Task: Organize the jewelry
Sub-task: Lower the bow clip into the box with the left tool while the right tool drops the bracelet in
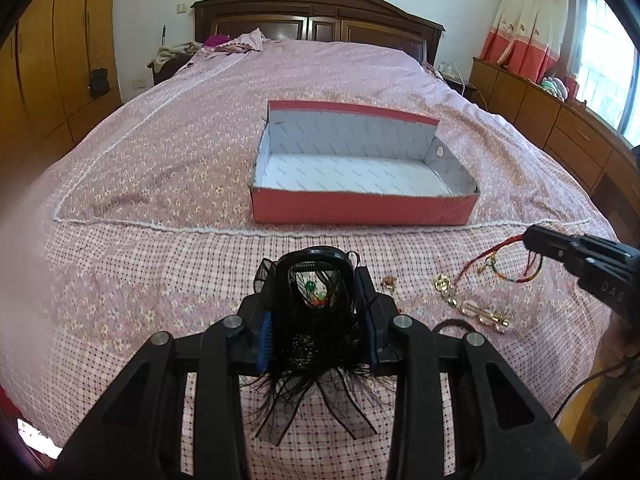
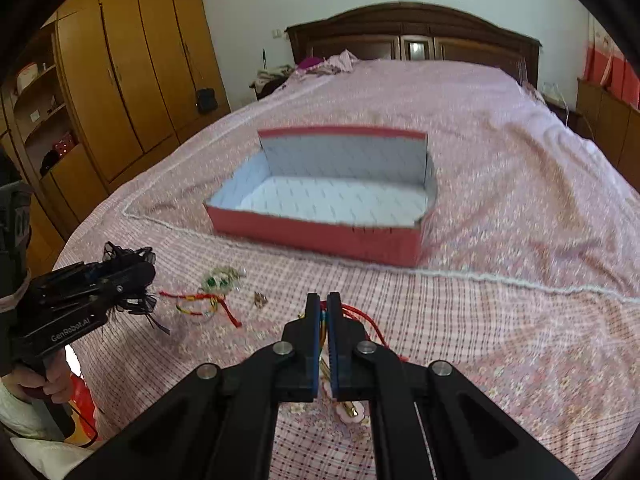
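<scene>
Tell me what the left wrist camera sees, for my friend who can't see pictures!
The left gripper is shut on a black feathery hair clip above a pink patterned bedspread. Ahead sits an open red cardboard box, nothing visible inside. At right, the right gripper holds a red braided string bracelet, near gold trinkets.

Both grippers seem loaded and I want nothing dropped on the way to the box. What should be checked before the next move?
1. Left gripper shut on the black hair clip: ok.
2. Right gripper shut on the red cord bracelet: ok, though the cord trails loose.
3. Red box open, its floor bare: ok.
4. Path over the bedspread to the box: ok.
5. Trailing cord free of the gold pieces below: cannot tell.
6. All jewelry picked up: not ok, a second bracelet and small ring lie on the bed.
</scene>
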A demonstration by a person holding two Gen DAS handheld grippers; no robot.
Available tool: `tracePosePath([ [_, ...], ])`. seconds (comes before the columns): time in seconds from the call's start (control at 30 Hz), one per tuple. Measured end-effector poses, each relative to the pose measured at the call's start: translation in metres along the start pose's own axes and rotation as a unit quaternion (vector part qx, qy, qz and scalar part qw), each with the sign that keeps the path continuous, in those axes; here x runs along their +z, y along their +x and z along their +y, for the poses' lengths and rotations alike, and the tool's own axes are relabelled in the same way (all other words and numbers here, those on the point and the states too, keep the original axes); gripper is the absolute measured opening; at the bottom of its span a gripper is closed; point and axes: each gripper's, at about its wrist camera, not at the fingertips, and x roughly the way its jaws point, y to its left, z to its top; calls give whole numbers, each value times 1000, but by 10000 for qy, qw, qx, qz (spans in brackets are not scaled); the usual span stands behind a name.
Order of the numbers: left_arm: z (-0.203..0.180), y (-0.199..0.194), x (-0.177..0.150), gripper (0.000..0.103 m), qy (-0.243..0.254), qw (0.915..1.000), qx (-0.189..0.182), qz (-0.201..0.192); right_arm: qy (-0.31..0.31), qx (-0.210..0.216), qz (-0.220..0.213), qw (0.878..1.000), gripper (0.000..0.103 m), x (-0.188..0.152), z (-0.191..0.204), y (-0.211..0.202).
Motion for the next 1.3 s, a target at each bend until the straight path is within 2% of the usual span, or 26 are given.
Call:
tracePosePath([
  [0.27,0,-3,16,27,49,9999,-32,-113,-86,-62,-363,9993,5,23,1,-21],
  [0.6,-1,0,47,27,189,9994,-134,-273,-55,-123,-519,9986,5,44,-8,-14],
  [1.07,-7,32,105,27,469,9970,-9,-617,113,-239,-735,9969,5,92,-30,19],
  [1.3,-9,68,129,28,484,9973,-31,-557,209,-327,-686,9969,5,116,-43,54],
])
